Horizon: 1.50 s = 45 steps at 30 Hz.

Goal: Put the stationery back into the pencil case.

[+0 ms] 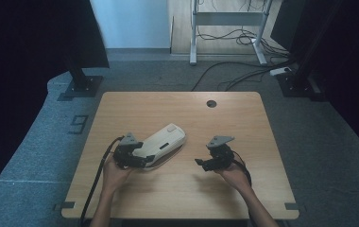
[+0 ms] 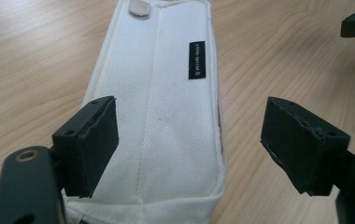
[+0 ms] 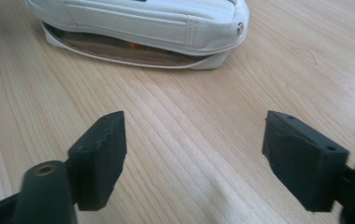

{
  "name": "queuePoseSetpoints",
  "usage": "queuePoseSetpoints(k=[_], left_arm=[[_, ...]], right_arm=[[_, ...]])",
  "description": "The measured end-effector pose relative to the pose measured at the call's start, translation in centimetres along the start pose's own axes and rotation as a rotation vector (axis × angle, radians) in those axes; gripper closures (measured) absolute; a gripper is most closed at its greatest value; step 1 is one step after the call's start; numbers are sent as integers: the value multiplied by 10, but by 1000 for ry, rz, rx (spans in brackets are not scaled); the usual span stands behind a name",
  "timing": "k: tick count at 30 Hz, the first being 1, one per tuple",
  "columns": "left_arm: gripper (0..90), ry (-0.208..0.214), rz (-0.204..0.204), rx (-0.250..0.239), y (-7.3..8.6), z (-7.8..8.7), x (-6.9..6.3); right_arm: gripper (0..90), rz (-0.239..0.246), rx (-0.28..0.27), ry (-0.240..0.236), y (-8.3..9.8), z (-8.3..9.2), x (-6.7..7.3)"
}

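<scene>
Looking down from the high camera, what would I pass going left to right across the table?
Left gripper → white fabric pencil case → bare wooden table → right gripper, jaws open, nothing between them.

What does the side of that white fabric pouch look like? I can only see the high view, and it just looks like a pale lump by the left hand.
Observer: In the right gripper view the white fabric pouch gapes along its long side, with something brown and orange inside.
Operator: Is the left gripper gripping it?
Observer: No. In the left gripper view the left gripper has its jaws wide apart, one over the fabric, one over the wooden table, neither pressing.
Operator: Any markings on top?
Observer: A small black label with print too small to read.
Operator: And the right gripper?
Observer: The right gripper is open over bare wood, with the pouch beyond it.
</scene>
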<state>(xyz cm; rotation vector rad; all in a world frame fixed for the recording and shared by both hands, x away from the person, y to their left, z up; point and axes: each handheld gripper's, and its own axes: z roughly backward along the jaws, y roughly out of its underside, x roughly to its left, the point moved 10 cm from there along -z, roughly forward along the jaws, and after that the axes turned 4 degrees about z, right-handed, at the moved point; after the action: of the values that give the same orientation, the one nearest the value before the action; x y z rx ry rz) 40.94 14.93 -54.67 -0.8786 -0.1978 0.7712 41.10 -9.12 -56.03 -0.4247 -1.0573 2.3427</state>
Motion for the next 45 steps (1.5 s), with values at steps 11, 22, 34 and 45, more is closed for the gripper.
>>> queuePoseSetpoints(k=[11,22,34,45], left_arm=[[139,-19,3,-24,9,19,8],[49,-57,36,-20,33,26,26],[14,-72,41,40,64,14,39],[0,-122,74,108,90,3,53]], right_arm=[[137,-14,-16,37,7,20,-2],[101,-53,-25,84,25,35,-14],[41,-115,12,135,64,32,-24],[19,-155,73,141,102,17,-28]])
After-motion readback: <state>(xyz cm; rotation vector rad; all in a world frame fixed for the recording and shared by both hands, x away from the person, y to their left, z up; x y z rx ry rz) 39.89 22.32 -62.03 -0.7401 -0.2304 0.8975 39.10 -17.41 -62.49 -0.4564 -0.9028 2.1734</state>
